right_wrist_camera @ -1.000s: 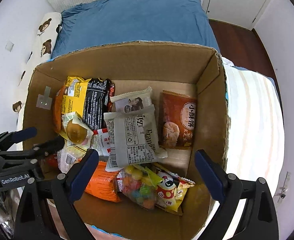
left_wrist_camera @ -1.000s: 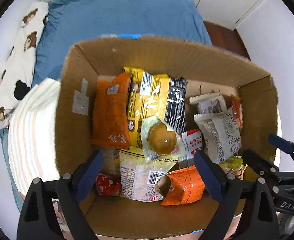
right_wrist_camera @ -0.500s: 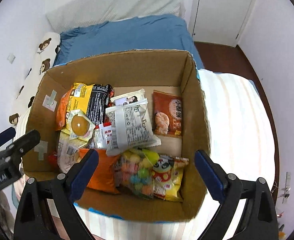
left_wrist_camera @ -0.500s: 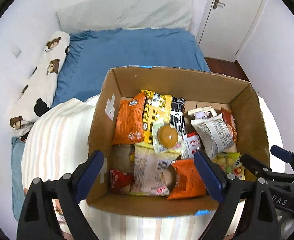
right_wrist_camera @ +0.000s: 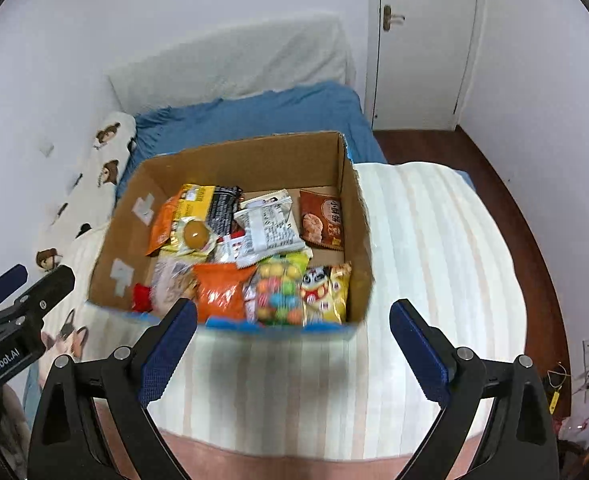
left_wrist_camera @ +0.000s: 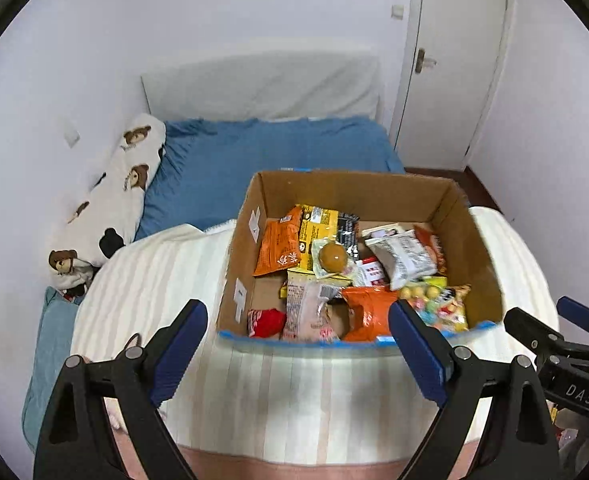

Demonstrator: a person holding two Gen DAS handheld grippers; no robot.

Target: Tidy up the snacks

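Where snacks [left_wrist_camera: 336, 258] fill it, box [left_wrist_camera: 482, 258] tops blanket [right_wrist_camera: 434, 248].

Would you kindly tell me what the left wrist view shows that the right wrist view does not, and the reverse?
Only the left wrist view shows the right gripper from the side, at its right edge. Only the right wrist view shows the left gripper from the side, and the brown biscuit packet in full. Both show the cardboard box of snacks on the striped blanket, the round brown bun packet, the blue bed sheet and the white door.
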